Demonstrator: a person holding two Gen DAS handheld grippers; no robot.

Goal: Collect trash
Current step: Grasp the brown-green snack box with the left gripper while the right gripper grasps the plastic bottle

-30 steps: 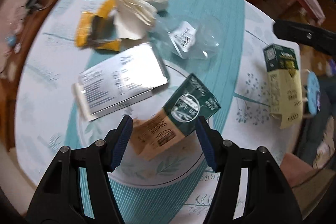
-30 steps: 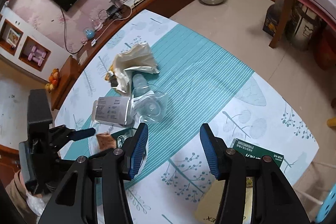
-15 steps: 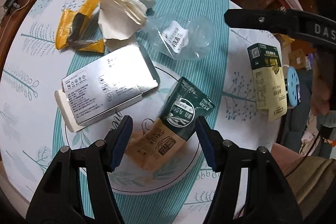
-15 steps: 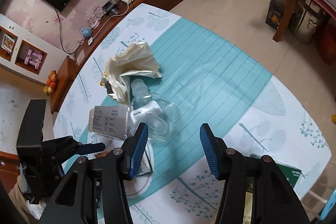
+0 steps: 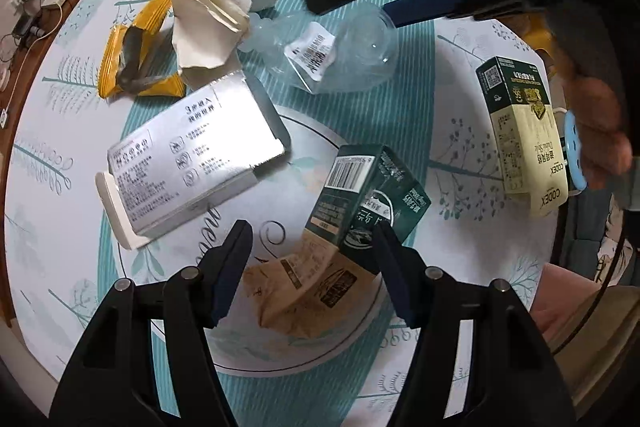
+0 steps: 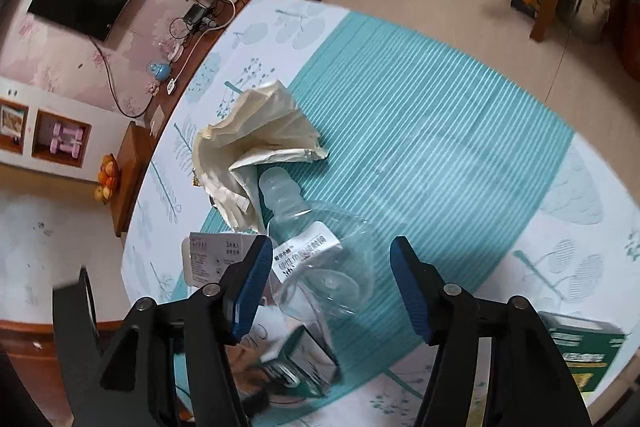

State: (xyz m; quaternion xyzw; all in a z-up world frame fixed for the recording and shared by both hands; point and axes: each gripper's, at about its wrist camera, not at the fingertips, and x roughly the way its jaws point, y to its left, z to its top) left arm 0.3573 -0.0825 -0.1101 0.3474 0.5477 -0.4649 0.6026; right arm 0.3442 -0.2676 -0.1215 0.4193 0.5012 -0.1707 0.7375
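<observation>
Nearer now: bottle (image 6: pixel 320 263), neck toward paper (image 6: pixel 256 151).

On my feed, 6 pieces of trash litter the table: a crushed clear plastic bottle (image 5: pixel 340 55) with a white label lies on its side; beside its neck, crumpled cream paper (image 5: pixel 212 7); next to that, a torn yellow wrapper (image 5: pixel 136 55). A flat silver box (image 5: pixel 192 155) lies printed face up. A crumpled green-and-brown carton (image 5: pixel 344 223) rests tilted, while a green-and-cream carton (image 5: pixel 524 131) lies flat, well apart.
</observation>
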